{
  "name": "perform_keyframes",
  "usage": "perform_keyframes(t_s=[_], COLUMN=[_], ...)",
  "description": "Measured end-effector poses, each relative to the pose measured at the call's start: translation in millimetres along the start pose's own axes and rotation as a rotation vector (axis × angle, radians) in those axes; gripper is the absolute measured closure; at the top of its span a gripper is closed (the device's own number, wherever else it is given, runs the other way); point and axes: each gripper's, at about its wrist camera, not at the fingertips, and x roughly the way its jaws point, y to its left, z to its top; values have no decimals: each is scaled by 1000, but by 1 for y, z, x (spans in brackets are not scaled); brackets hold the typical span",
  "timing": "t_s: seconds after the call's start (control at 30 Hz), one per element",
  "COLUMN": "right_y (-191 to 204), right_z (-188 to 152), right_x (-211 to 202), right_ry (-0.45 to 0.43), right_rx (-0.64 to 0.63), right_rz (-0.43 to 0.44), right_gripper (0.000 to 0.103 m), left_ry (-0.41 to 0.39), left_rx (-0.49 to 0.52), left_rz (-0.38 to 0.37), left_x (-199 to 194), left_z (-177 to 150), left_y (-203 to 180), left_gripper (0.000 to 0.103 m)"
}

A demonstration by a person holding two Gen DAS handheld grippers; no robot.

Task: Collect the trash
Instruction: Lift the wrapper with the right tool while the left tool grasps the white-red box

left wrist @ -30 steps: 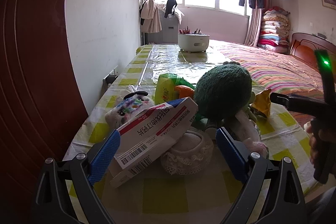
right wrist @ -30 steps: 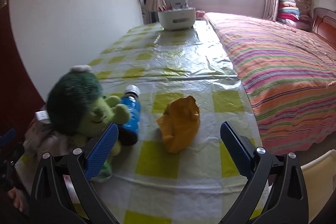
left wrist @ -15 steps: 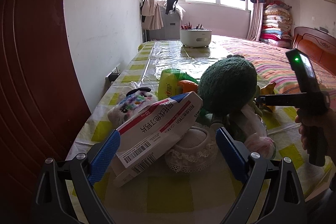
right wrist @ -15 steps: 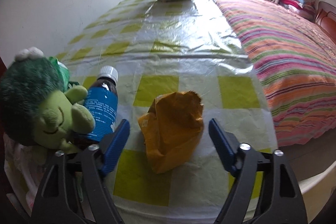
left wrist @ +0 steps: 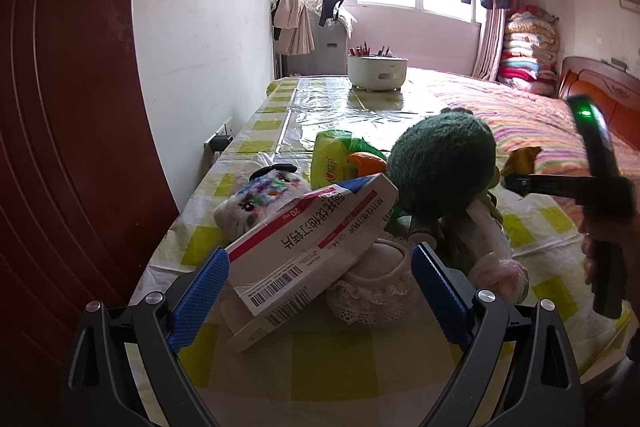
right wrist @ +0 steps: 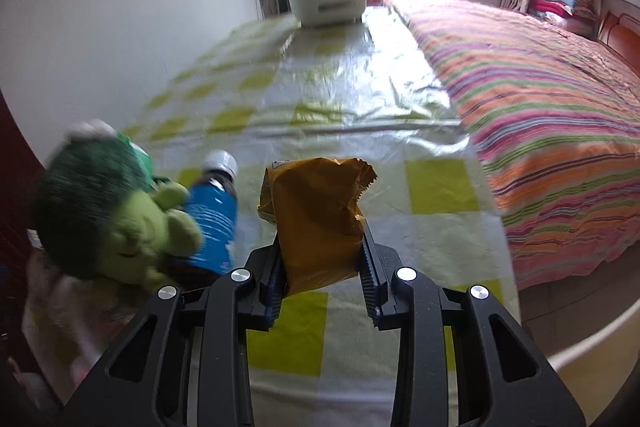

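Right tool (right wrist: 322,259) advanced, closing on yellow wrapper (right wrist: 316,215) | left tool (left wrist: 316,287) released | bottle (right wrist: 212,215): right view only

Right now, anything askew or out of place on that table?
Yes. The medicine box sits tilted, propped on a lace-trimmed item rather than flat. The blue-label bottle lies on its side against the green plush toy. The crumpled yellow wrapper sits between the right gripper's closing jaws.
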Motion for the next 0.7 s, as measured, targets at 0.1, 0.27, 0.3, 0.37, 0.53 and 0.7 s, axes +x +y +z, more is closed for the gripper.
perform_keyframes(t_s=[0.1,0.27,0.3,0.37,0.53,0.7], right_y=[-2,5,7,10,19,27], right_z=[-3,-10,-12,-17,-27,-33], right_x=[-27,-70,-76,-85,-99,-105], right_ry=[-55,-141,-153,-167,-187,-192], right_rx=[29,38,32,29,14,-13], right_rz=[46,110,118,141,182,205], right_gripper=[72,72,72,72,72,72], left_ry=[17,88,105,116,165,137], left_rx=[-16,23,42,83,277,339], left_rz=[-11,-2,-5,13,75,107], left_x=[4,22,27,33,57,64], left_z=[3,8,10,13,16,22], left_y=[7,11,10,6,-18,-33], left_gripper=[13,13,13,13,13,13])
